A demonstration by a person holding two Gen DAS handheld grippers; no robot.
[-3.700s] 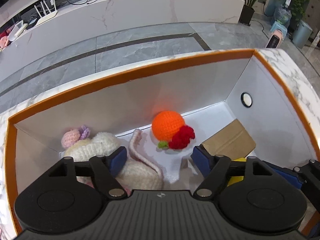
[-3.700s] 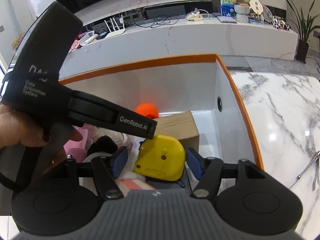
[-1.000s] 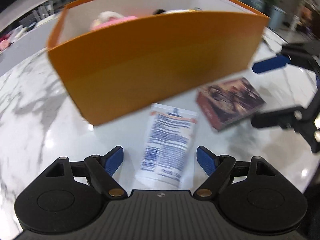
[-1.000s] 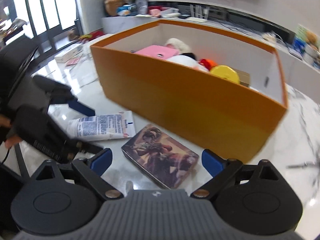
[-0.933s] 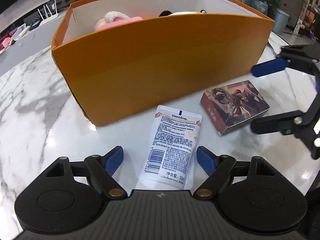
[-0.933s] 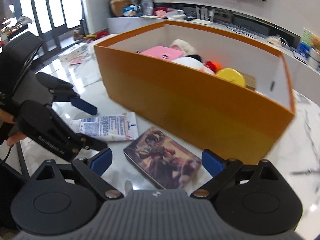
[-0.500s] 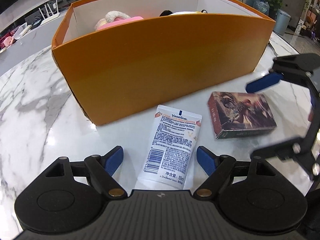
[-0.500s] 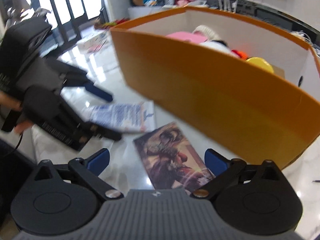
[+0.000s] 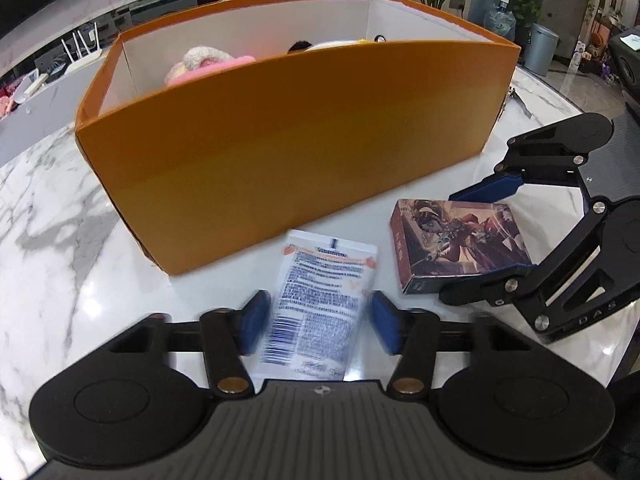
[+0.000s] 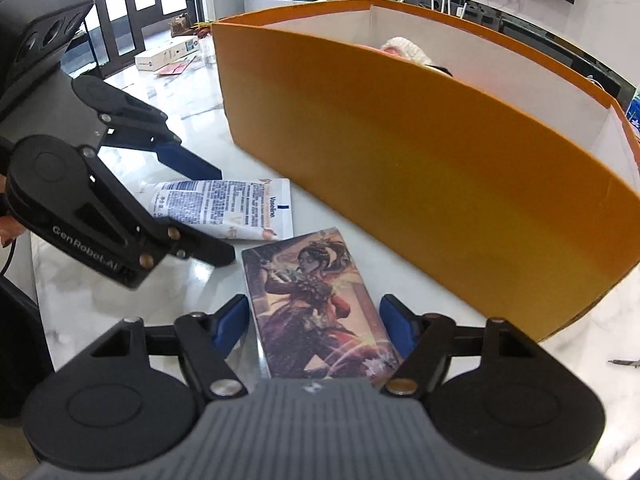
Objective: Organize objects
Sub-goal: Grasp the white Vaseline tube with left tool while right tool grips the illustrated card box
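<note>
We take the orange box (image 9: 288, 152) as our landmark. It stands on the marble worktop (image 9: 52, 216) with soft toys already inside.

Just in front of its near wall, to the left, lies the white lotion tube (image 9: 316, 300), flat on the worktop. Our left gripper (image 9: 316, 320) straddles the tube's lower half. Its jaws have just been closing, and the blue pads now sit right against the tube's edges, though blur keeps us from saying they press.

To the right of the tube, also in front of the box, lies the illustrated card box (image 10: 320, 312). Our right gripper (image 10: 316, 324) has it between its jaws, which have likewise just been closing and now stand at its long sides.

We judge the step to be a double pick-up. Next we need firm grips, then a lift high enough to clear the box's wall before lowering both inside.
</note>
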